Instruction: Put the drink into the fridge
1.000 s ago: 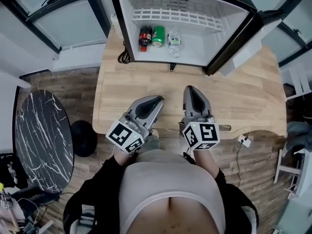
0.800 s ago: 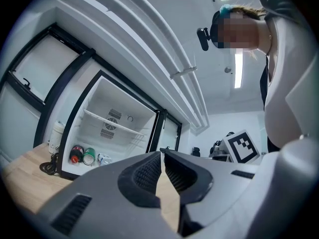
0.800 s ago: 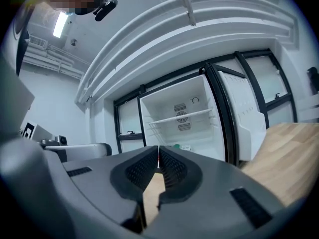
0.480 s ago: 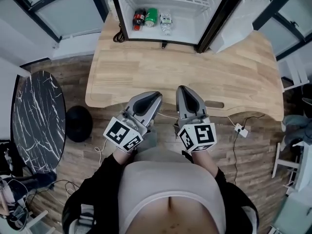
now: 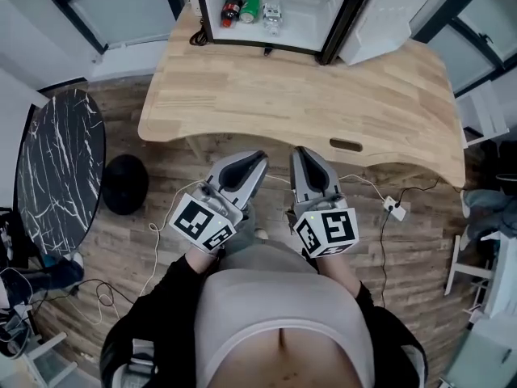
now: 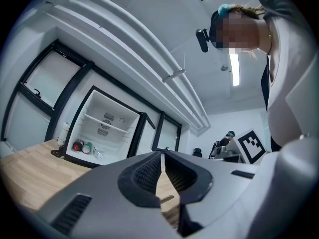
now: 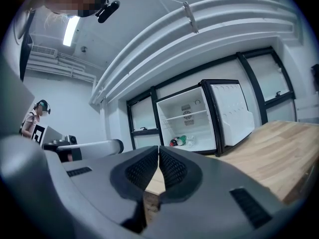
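The fridge stands at the far edge of the bench, its door swung wide open to the right. Three drinks sit side by side on the fridge's bottom, toward its left: a dark bottle, a green can and a clear bottle. The left gripper and the right gripper hang side by side just off the bench's near edge, above the wooden floor. Each has its jaws pressed together with nothing between them. The whole depth of the bench lies between them and the fridge. Left of the bench are a round marble table and a round black thing. A power strip lies on the floor by the near right corner.
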{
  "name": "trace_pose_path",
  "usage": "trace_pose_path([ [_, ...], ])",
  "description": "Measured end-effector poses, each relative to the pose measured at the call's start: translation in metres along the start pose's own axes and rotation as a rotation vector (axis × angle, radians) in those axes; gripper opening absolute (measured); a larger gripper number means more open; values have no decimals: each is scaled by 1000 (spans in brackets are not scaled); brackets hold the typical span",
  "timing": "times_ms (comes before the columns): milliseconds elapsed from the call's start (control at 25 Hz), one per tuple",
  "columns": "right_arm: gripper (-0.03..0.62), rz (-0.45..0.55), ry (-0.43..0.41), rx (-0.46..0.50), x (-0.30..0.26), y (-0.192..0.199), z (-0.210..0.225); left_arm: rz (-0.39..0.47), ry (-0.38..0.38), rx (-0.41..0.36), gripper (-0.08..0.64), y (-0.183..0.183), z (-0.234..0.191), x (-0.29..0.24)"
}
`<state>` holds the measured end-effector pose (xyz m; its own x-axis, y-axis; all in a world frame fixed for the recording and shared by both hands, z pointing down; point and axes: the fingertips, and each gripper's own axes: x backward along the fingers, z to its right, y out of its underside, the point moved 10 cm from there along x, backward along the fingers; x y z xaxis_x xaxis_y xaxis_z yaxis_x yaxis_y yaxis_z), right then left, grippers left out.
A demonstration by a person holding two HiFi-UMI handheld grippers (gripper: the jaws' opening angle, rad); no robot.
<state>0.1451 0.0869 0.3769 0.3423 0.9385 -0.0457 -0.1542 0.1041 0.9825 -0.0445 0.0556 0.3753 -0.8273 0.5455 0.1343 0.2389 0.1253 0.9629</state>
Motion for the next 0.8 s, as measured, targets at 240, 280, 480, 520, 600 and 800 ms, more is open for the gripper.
trace_pose_path([
  [240,31,-9,-34,7,18,-1,-10,15,-14,-13,29,-3,27,16],
  [280,31,-4,-40,11,20,-3,-13,19,-13,-14,29,-5,28,18],
  [480,31,15,-42,34,23,-13,-14,14,13,-8,29,-4,37,16],
  [520,31,12,-44,27,24,-10,-14,11,14,-9,29,-2,40,19],
  [600,31,-6,-47,2,23,-2,-14,-1,4,5,29,3,43,22],
  [800,31,-40,-92,-27,24,10,-23,-22,-7,57,29,16,49,34],
])
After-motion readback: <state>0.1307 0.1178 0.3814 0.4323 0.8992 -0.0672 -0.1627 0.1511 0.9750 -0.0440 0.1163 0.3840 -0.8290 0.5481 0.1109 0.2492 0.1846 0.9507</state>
